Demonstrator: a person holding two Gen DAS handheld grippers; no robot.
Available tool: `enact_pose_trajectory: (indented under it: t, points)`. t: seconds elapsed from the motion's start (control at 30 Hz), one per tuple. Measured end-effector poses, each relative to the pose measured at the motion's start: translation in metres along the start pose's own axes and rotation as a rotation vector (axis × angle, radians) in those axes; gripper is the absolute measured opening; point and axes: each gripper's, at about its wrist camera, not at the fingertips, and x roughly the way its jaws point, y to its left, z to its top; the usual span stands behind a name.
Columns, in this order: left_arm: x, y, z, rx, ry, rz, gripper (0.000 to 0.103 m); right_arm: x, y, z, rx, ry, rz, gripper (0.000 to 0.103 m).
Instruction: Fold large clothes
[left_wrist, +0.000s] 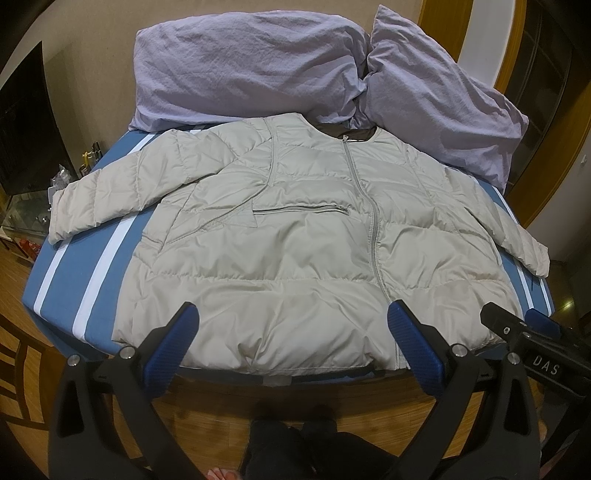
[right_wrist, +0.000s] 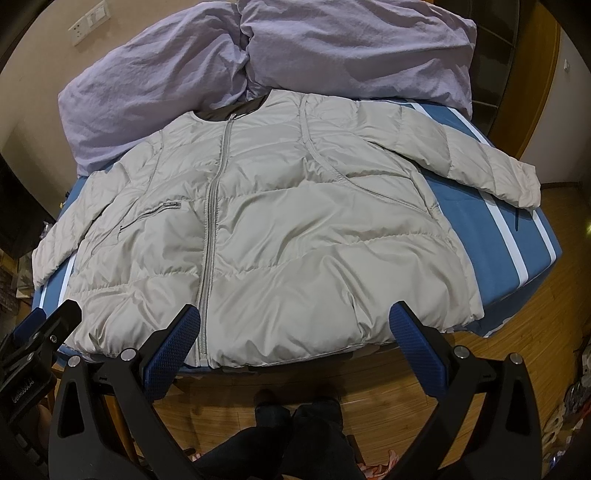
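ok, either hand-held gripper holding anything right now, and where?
Nothing held. The left hand-held gripper and the right hand-held gripper are both open, poised at the hem of the jacket, which lies flat and zipped.

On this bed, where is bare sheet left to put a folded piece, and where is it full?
Bare striped sheet shows between the jacket body and its left sleeve, down to the near corner. A second patch lies under the right sleeve. The far end is crowded with pillows.
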Motion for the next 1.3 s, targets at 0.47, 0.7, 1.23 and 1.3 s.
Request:
enact_pose_trajectory:
  t: [0.47, 0.7, 1.23, 1.3]
  points:
    - [0.01, 0.001, 0.002, -0.003, 0.002, 0.001, 0.101, 0.008, -0.004, 0.003, 0.014, 0.004, -0.005, 0.102]
    - [0.02, 0.006, 0.003, -0.005, 0.01, 0.004, 0.101, 0.014, -0.007, 0.008, 0.038, 0.006, -0.003, 0.102]
    - [0.059, 0.001, 0.035, 0.035, 0.039, 0.077, 0.101, 0.061, -0.158, 0.079, 0.357, -0.04, -0.098, 0.1]
    - [0.068, -0.002, 0.043, 0.049, 0.049, 0.084, 0.101, 0.068, -0.194, 0.09, 0.422, -0.039, -0.127, 0.093]
